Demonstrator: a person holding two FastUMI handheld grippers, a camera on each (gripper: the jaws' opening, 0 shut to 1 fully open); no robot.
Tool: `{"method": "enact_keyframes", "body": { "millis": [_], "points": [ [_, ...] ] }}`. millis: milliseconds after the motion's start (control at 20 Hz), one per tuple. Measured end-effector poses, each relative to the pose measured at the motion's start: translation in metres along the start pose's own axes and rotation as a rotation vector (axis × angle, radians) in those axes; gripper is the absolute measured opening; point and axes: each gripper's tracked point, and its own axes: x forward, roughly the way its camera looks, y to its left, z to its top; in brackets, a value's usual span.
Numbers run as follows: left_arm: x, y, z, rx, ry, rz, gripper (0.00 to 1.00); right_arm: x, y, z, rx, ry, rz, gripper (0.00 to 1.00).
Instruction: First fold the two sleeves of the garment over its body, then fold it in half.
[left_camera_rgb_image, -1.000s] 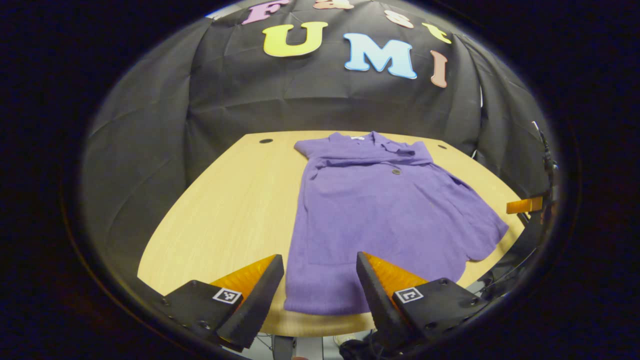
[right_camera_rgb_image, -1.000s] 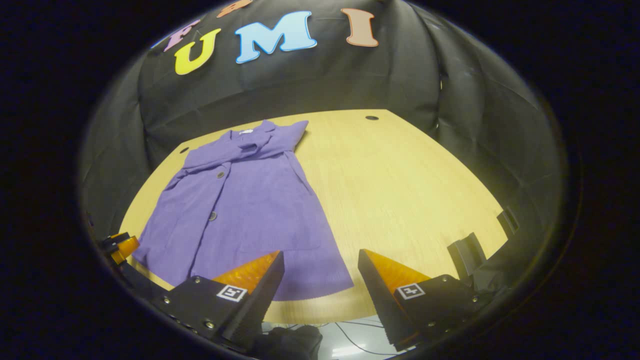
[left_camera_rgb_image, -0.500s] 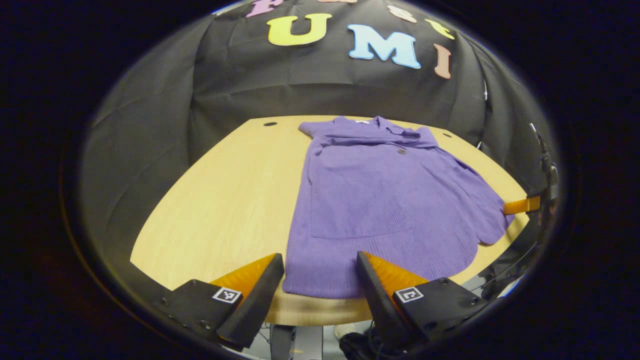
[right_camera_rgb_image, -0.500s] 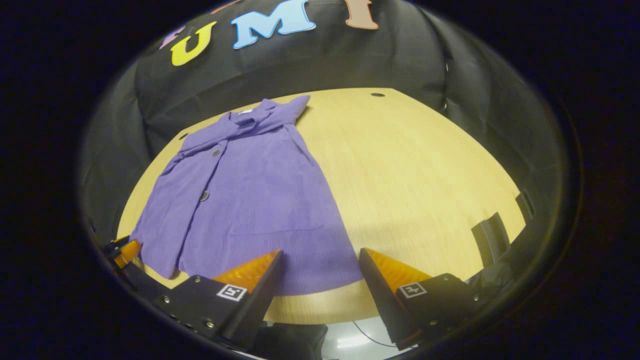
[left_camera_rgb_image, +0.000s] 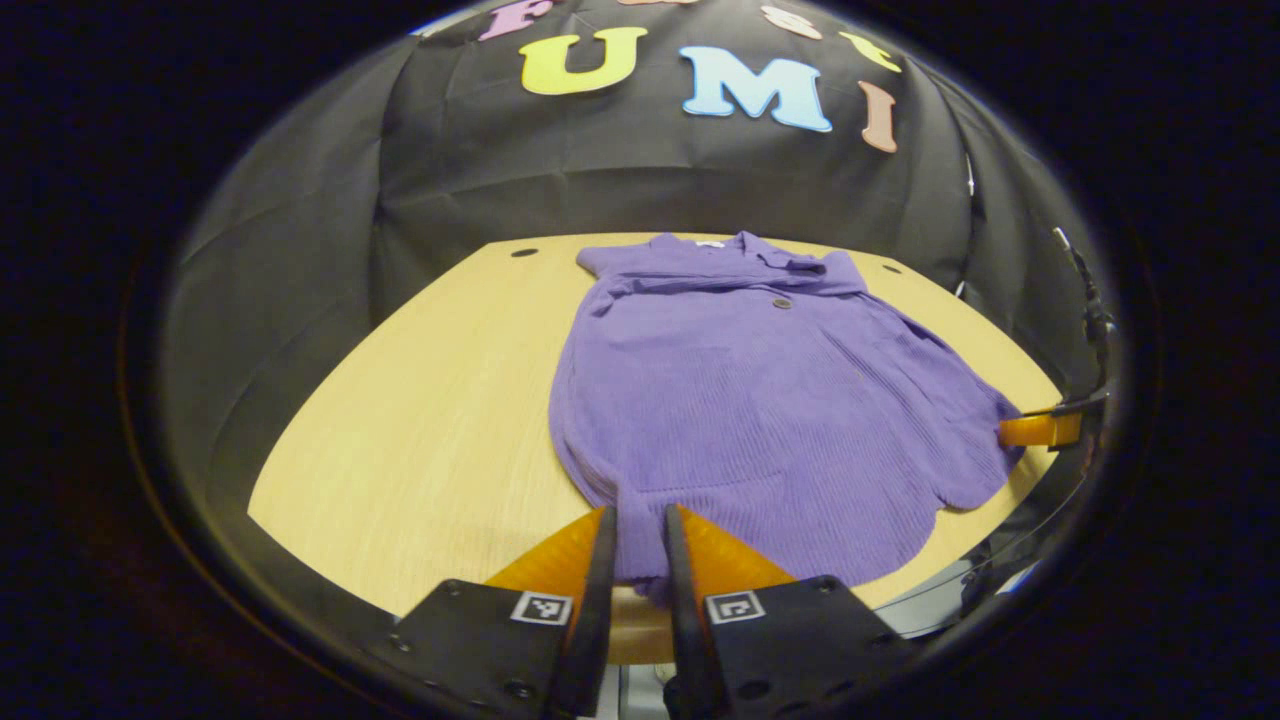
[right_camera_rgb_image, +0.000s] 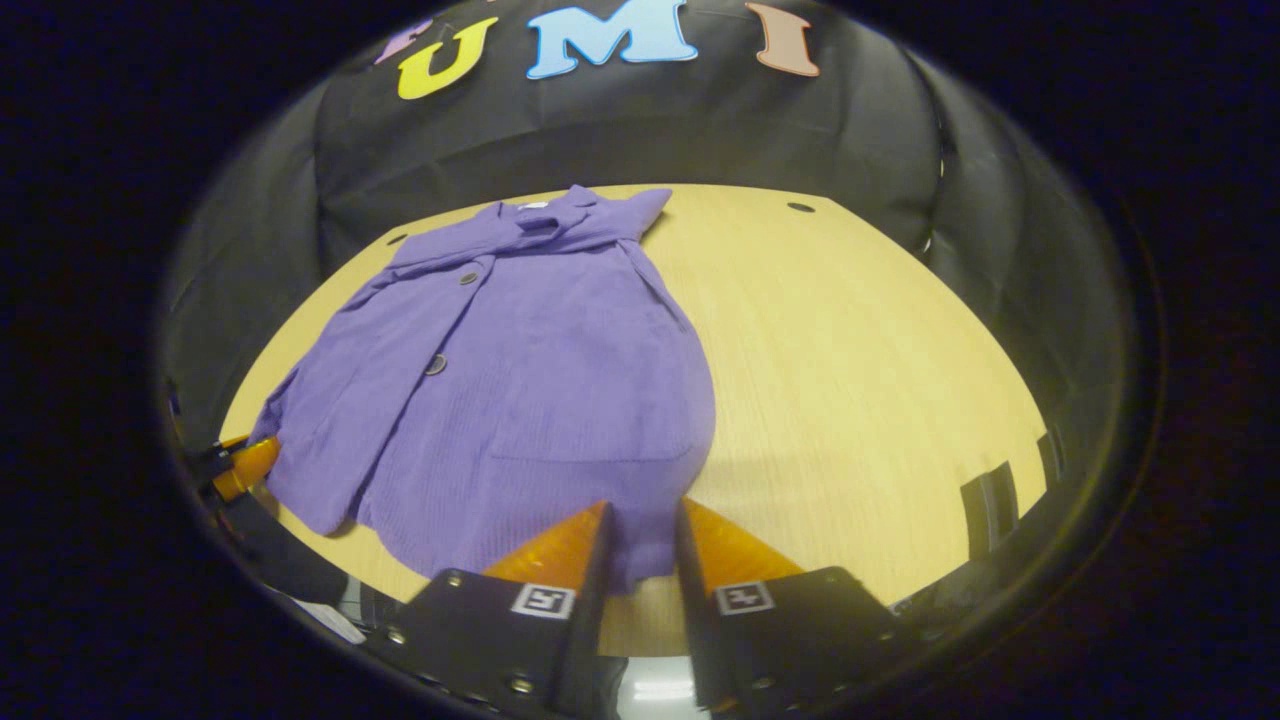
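Pinching the soft, limp garment (left_camera_rgb_image: 760, 400) at its hem corners, near tabletop (left_camera_rgb_image: 420, 420) edge, both tongs (left_camera_rgb_image: 638, 545) (right_camera_rgb_image: 640, 540) clamp cloth.

- Purple garment (left_camera_rgb_image: 770, 400) spread flat on a pale wooden bench (left_camera_rgb_image: 420, 420), collar at the far edge.
- Both sleeves folded in across the chest.
- Left tool (left_camera_rgb_image: 640, 560) at the near hem, fingers closed to a narrow gap, pinching the cloth.
- Other tool (left_camera_rgb_image: 1040, 428) at the garment's right hem corner.
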Motion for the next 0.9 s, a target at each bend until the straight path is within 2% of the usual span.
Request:
{"method": "enact_keyframes", "body": {
  "millis": [50,100,150,200,250,300,350,550,750,900],
  "points": [
    [0.000,-0.001,0.000,-0.010,0.007,0.011,0.28,0.002,0.002,-0.001,0.022,0.002,0.019,0.29],
    [0.002,-0.002,0.000,-0.025,0.024,0.029,0.17,0.003,0.001,0.001,0.036,0.002,0.036,0.13],
    [0.002,-0.004,0.001,-0.038,0.032,0.042,0.17,0.003,0.002,0.001,0.045,0.008,0.057,0.10],
    [0.001,-0.007,0.002,-0.054,0.043,0.047,0.11,0.003,0.002,0.003,0.049,0.010,0.077,0.07],
    [0.002,-0.009,0.002,-0.064,0.045,0.059,0.11,0.003,0.002,0.001,0.049,0.017,0.101,0.06],
    [0.002,-0.011,0.003,-0.077,0.058,0.060,0.06,0.000,0.000,0.002,0.057,0.023,0.115,0.04],
    [0.002,-0.015,0.003,-0.090,0.071,0.059,0.06,-0.001,0.003,0.005,0.068,0.025,0.145,0.00],
    [-0.013,-0.029,0.050,-0.181,0.013,0.045,0.06,-0.022,0.012,0.046,0.079,-0.063,0.261,0.00],
    [-0.027,-0.043,0.115,-0.234,-0.088,0.012,0.06,-0.045,0.027,0.111,0.130,-0.165,0.361,0.00],
    [-0.028,-0.053,0.157,-0.241,-0.133,-0.014,0.06,-0.055,0.033,0.155,0.125,-0.233,0.393,0.00]
  ]
}}
